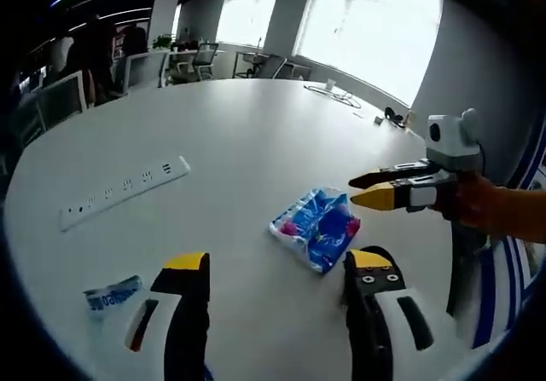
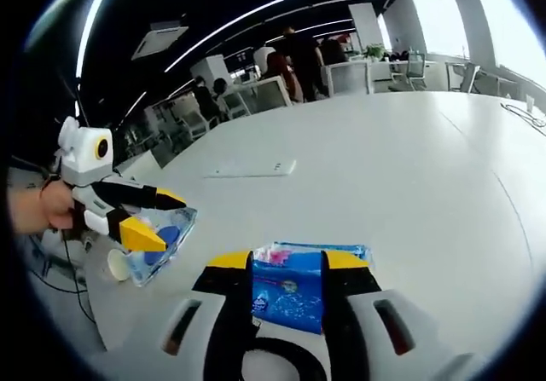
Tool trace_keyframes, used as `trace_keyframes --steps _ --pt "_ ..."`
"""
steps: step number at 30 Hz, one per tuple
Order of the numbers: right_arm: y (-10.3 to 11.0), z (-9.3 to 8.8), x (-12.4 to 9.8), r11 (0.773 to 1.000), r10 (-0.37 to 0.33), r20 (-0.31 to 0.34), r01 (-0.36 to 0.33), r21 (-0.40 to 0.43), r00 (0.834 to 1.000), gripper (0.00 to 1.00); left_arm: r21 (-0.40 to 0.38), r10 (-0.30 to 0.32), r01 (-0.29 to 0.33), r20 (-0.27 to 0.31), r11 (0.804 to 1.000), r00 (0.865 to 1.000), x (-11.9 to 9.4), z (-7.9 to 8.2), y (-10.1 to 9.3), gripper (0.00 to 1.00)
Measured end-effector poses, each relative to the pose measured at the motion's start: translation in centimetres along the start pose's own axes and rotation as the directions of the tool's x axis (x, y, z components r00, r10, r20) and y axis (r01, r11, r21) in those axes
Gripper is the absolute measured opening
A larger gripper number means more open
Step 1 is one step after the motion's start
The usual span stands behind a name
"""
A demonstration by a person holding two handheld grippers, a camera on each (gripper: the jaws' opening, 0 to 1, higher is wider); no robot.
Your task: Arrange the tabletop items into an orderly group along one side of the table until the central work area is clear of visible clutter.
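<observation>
In the left gripper view the left gripper (image 1: 277, 266) rises from the bottom edge with its two yellow-tipped jaws spread wide and nothing between them, above a broad white table (image 1: 256, 134). Just ahead, between the jaw tips and a little to the right, lies a blue packet (image 1: 316, 228) with pink spots, flat on the table. Further left a white power strip (image 1: 124, 191) lies at a slant, and near the left jaw sits a small white wrapper with blue print (image 1: 113, 296). The right gripper (image 1: 375, 189) comes in from the right edge, held level by a hand (image 1: 478, 202) with an orange sleeve behind it; its jaws stand a little apart, empty, near the packet but clear of it. Cables (image 1: 337, 97) lie at the far side of the table, under bright windows. The right gripper view looks the other way — toward a dim office with chairs and people standing at the far end. Here the right gripper (image 2: 286, 262) has its jaws open, with the blue packet (image 2: 290, 291) showing in the gap between them and beneath the tips; whether they touch it I cannot tell. The left gripper (image 2: 166, 219) enters from the left, held in a hand (image 2: 51, 206), jaws parted, over a clear-and-blue packet (image 2: 162, 240) at the table edge — beside it a small pale cup (image 2: 117, 264). The power strip (image 2: 252, 169) lies further off.
</observation>
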State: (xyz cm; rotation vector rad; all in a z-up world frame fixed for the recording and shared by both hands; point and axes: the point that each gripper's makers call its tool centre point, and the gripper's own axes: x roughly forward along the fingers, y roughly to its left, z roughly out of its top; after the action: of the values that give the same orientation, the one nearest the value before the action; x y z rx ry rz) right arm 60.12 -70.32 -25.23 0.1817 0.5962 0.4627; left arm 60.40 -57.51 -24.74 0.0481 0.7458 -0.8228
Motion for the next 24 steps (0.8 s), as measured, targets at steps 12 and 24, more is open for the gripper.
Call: trace_keyframes --steps 12,24 --pt "3.7 1.2 1.0 0.994 0.088 -0.016 -0.089 -0.060 0.996 0.31 -0.044 0.060 -0.058 0.048 0.997 0.997 -4.0 -0.1 1.5 0.67" --pt "6.4 2.3 2.0 0.983 0.152 -0.027 -0.154 -0.100 0.988 0.33 -0.092 0.129 -0.122 0.074 0.988 0.989 -8.2 -1.4 3.0 0.68"
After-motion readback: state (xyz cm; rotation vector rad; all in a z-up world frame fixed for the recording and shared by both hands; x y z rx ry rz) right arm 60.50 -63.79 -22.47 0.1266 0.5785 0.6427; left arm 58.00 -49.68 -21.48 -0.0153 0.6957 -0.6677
